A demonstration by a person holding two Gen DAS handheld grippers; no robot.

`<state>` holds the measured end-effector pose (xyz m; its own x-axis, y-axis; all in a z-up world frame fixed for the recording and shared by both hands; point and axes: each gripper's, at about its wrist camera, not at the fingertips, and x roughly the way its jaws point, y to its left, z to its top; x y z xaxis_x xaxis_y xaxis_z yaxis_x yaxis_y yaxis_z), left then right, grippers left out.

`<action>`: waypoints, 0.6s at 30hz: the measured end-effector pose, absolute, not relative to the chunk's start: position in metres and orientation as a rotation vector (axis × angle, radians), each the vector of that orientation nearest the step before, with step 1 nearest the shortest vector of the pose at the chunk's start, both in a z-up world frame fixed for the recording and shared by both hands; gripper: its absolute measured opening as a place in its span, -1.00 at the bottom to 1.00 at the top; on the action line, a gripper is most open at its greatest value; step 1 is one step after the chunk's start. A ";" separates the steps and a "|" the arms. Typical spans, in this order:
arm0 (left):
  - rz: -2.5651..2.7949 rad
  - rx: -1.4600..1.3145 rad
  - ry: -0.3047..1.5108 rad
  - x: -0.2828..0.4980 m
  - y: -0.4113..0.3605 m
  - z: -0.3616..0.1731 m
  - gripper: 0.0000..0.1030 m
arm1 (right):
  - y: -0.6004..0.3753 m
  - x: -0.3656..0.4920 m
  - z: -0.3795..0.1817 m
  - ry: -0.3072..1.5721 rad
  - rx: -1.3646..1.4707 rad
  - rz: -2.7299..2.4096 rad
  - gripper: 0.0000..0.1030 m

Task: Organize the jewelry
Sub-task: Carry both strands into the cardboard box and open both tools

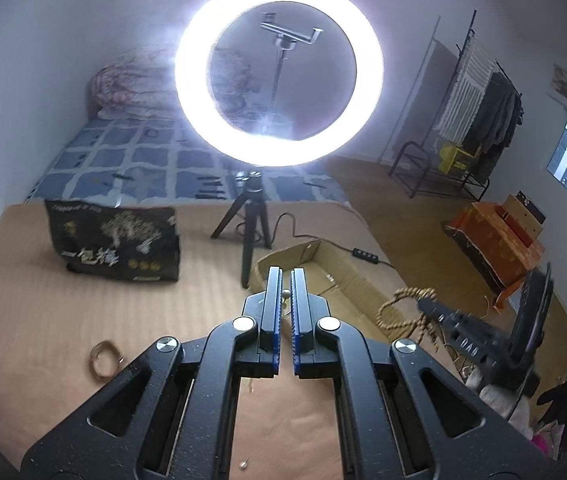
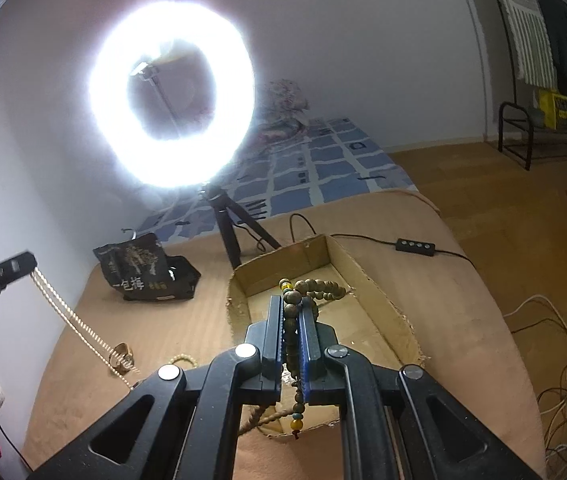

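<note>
My left gripper (image 1: 286, 274) is shut on a pale bead necklace; one small bead (image 1: 284, 291) shows between its pads. From the right wrist view, that gripper (image 2: 29, 264) sits at the far left, and the pale necklace (image 2: 67, 320) hangs slanting down from it to the tan blanket. My right gripper (image 2: 291, 304) is shut on a brown wooden bead string (image 2: 323, 290), which it holds over an open cardboard box (image 2: 375, 280). In the left wrist view the right gripper (image 1: 421, 302) and its wooden beads (image 1: 395, 308) are just right of the box (image 1: 311, 254).
A lit ring light (image 1: 279, 68) on a black tripod (image 1: 251, 216) stands behind the box. Its cable and remote (image 2: 415, 247) run to the right. A black printed bag (image 1: 115, 244) sits to the left. A coiled gold piece (image 1: 103, 356) and a pale bead bracelet (image 2: 181, 358) lie on the tan blanket (image 1: 23, 300).
</note>
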<state>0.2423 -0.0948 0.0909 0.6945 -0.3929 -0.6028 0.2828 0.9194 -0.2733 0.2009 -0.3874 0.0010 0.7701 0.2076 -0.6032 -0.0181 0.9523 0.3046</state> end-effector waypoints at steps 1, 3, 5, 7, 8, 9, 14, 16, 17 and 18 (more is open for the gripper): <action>-0.385 -0.164 0.710 0.247 -0.100 0.092 -0.97 | -0.389 0.203 -0.002 0.689 0.290 0.118 -0.92; -0.400 -0.158 0.713 0.257 -0.113 0.092 -0.97 | -0.390 0.205 -0.007 0.702 0.288 0.107 -0.92; -0.412 -0.149 0.715 0.266 -0.125 0.092 -0.97 | -0.392 0.208 -0.013 0.718 0.297 0.102 -0.92; -0.423 -0.146 0.721 0.276 -0.138 0.090 -0.97 | -0.394 0.212 -0.019 0.735 0.298 0.095 -0.92; -0.430 -0.148 0.724 0.280 -0.142 0.090 -0.97 | -0.394 0.213 -0.021 0.741 0.297 0.094 -0.92; -0.436 -0.150 0.728 0.283 -0.148 0.089 -0.97 | -0.394 0.214 -0.024 0.749 0.292 0.090 -0.92; -0.478 -0.150 0.744 0.301 -0.174 0.082 -0.97 | -0.396 0.221 -0.036 0.789 0.288 0.071 -0.92; -0.484 -0.143 0.755 0.306 -0.184 0.075 -0.97 | -0.396 0.223 -0.040 0.803 0.282 0.066 -0.92; -0.486 -0.140 0.761 0.307 -0.188 0.073 -0.97 | -0.396 0.224 -0.042 0.809 0.279 0.065 -0.92; -0.487 -0.140 0.770 0.309 -0.192 0.068 -0.97 | -0.396 0.225 -0.043 0.817 0.275 0.064 -0.92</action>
<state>0.3089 -0.1917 0.0679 0.6131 -0.4712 -0.6341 0.3711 0.8803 -0.2954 0.2245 -0.3962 -0.0431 0.6847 0.1616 -0.7107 0.0491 0.9627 0.2661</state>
